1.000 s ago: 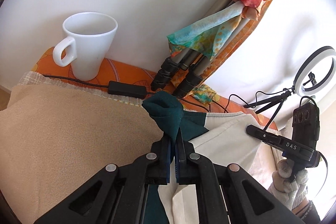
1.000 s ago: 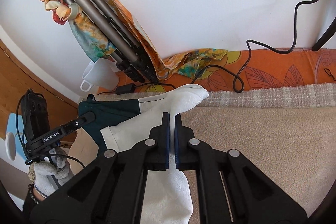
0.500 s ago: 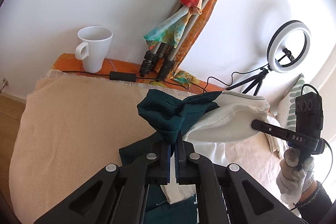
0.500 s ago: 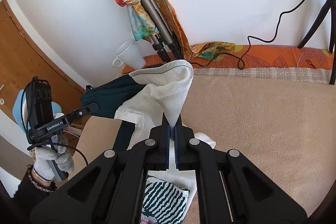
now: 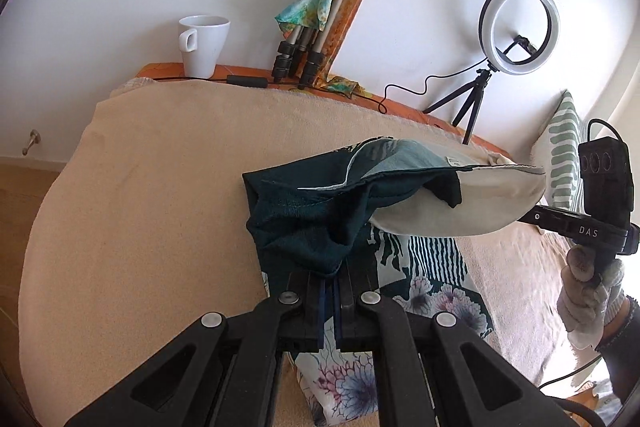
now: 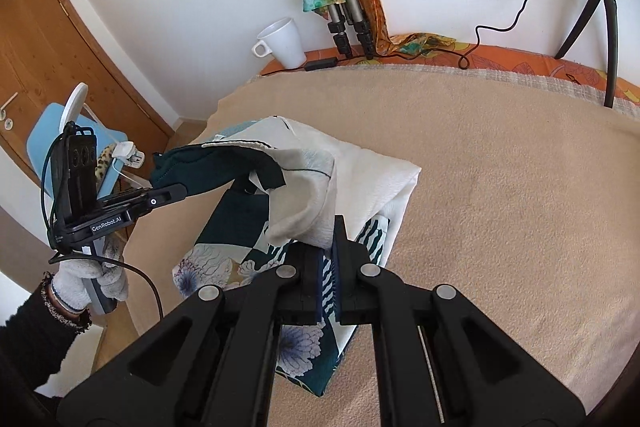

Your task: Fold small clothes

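Observation:
A small garment (image 5: 400,203), dark teal and cream with a floral and striped print, lies on a beige blanket (image 5: 152,227). My left gripper (image 5: 329,277) is shut on its teal corner (image 5: 304,227) and holds it lifted. My right gripper (image 6: 328,247) is shut on its cream corner (image 6: 308,203), also lifted. The top edge hangs stretched between the two grippers above the rest of the garment (image 6: 304,347), which lies flat. Each gripper shows in the other's view: the right gripper (image 5: 560,219) and the left gripper (image 6: 132,203).
A white mug (image 5: 202,45), a folded tripod wrapped in a colourful scarf (image 5: 320,11), a ring light on a small tripod (image 5: 518,23) and cables stand along the far orange edge by the wall. A striped cushion (image 5: 562,155) is at right. A wooden door (image 6: 48,39) is at left.
Both grippers have pulled back from the far wall toward the near side, carrying the garment's top edge up and over. The floral lower part has come into view beneath.

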`<action>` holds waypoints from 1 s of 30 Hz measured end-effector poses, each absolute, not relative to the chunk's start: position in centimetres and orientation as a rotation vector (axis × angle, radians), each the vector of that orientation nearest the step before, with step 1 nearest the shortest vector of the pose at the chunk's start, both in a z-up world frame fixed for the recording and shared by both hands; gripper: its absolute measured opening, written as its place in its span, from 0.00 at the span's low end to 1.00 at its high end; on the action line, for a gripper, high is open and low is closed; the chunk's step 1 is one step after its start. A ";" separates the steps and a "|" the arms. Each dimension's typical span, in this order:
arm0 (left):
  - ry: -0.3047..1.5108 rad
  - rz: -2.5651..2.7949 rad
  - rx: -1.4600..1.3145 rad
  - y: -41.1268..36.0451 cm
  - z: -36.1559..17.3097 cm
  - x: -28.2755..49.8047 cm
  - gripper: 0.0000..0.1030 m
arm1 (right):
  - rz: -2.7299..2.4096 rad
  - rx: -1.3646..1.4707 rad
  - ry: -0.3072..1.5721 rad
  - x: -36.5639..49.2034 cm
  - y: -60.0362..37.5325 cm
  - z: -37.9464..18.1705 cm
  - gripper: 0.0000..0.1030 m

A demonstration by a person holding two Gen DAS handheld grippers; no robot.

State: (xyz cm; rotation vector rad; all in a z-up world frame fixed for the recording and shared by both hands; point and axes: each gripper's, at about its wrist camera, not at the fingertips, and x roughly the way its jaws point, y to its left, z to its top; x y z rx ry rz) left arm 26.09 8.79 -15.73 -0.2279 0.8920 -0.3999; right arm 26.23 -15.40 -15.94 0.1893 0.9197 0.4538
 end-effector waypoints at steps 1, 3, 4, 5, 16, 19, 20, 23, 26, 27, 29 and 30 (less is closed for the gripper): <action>0.887 -0.394 -0.206 8.6 -15.8 25.4 0.00 | 0.448 0.184 0.920 25.7 -15.5 -16.1 0.05; 0.882 -0.394 -0.167 8.3 -16.0 24.3 0.00 | 0.438 0.170 0.918 24.8 -15.7 -16.4 0.05; 0.883 -0.391 -0.145 8.2 -16.2 23.9 0.00 | 0.440 0.163 0.917 24.3 -15.7 -16.6 0.05; 0.883 -0.387 -0.118 8.0 -16.3 23.4 0.00 | 0.440 0.150 0.916 23.8 -15.7 -16.8 0.05; 0.891 -0.367 0.029 8.4 -17.8 16.0 0.20 | 0.351 -0.064 0.906 17.2 -16.1 -19.2 0.28; 0.885 -0.346 -0.045 10.1 -17.4 15.1 0.22 | 0.359 -0.037 0.914 15.8 -17.3 -19.6 0.41; 0.882 -0.344 -0.097 10.8 -17.3 15.0 0.24 | 0.361 0.003 0.921 15.6 -17.9 -19.6 0.41; 0.881 -0.340 -0.293 13.2 -17.1 15.4 0.29 | 0.369 0.204 0.935 15.9 -20.6 -20.0 0.41; 0.927 -0.363 -0.569 15.2 -18.2 16.9 0.36 | 0.381 0.474 0.972 17.0 -23.3 -21.4 0.42; 0.945 -0.371 -0.647 15.5 -18.7 17.3 0.36 | 0.383 0.550 0.978 17.2 -23.8 -21.9 0.41; 0.986 -0.373 -0.748 15.6 -19.6 18.3 0.36 | 0.384 0.661 0.988 17.7 -24.5 -22.8 0.42; 1.006 -0.387 -0.783 15.4 -20.0 18.7 0.36 | 0.382 0.693 0.995 18.0 -24.6 -23.2 0.42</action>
